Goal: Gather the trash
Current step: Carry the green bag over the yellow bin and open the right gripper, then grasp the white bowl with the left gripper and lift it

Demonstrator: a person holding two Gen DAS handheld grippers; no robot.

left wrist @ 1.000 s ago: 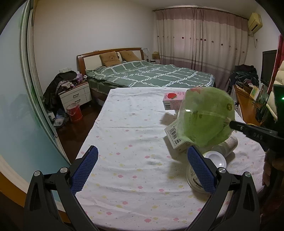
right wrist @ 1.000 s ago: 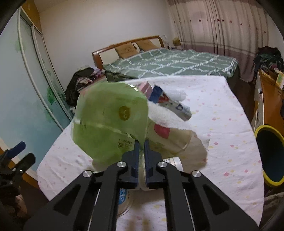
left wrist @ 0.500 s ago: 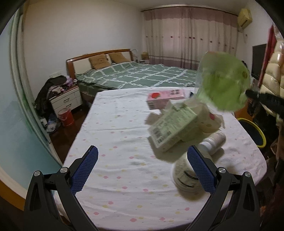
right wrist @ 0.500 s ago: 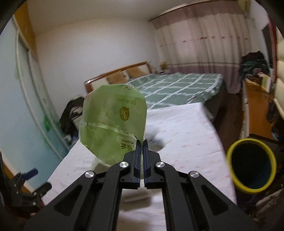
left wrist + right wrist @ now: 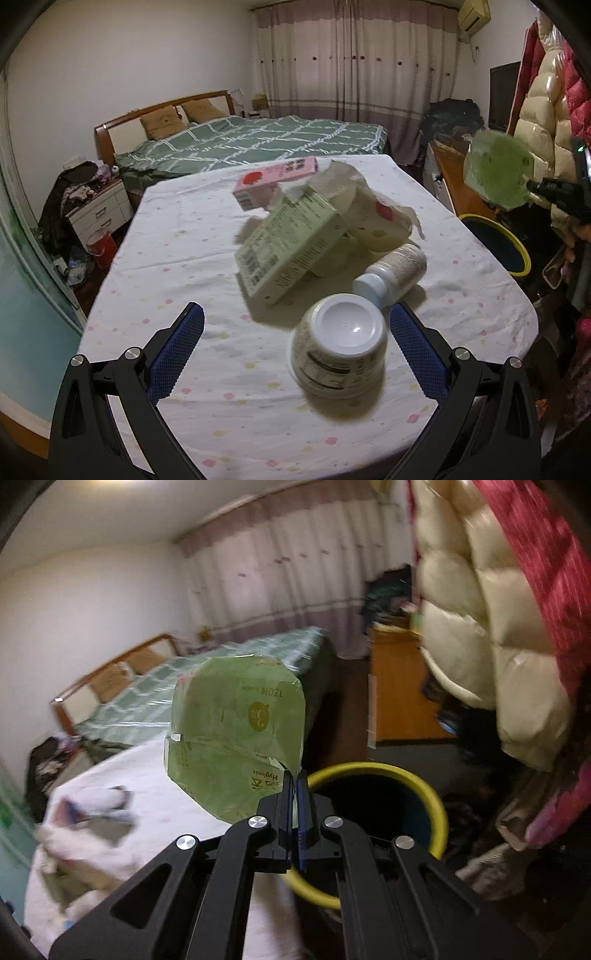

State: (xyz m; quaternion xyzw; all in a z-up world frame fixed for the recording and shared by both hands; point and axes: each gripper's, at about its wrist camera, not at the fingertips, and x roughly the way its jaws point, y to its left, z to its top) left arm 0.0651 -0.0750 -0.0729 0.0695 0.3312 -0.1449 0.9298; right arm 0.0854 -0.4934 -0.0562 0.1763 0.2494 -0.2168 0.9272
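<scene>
Right hand-held gripper (image 5: 294, 805): we see the fingers pressed together on the lower right edge of a green wrapper (image 5: 236, 734), which is clear of the table (image 5: 177, 258). The wrapper stands up and leftward from the pinch, flat face toward the camera, its long axis near vertical.

The relation that matters: the bin (image 5: 439, 812), yellow-rimmed with a dark inside, sits directly behind and below the right fingertips, its mouth open upward. From the left wrist view the wrapper (image 5: 496, 171) hangs above and slightly beyond the bin (image 5: 517, 251), off the table's right edge. We judge the drop is close; the pinch point looks roughly over the near part of the rim, so a little more reach to the far right would centre it. Right hand is plainly the nearer.

Wrapper: thin, translucent film, creased, printed text and a gold round mark. It should flutter when let go and could catch the rim.

Left hand-held gripper (image 5: 295, 343): spread wide, holding nothing, low over the near table edge. Between its fingers lies a white tub (image 5: 340, 354); beyond it a bottle (image 5: 391, 275), a pale green box (image 5: 291, 247), a crumpled bag (image 5: 369, 210) and a pink carton (image 5: 275, 181), all piled together.
</scene>
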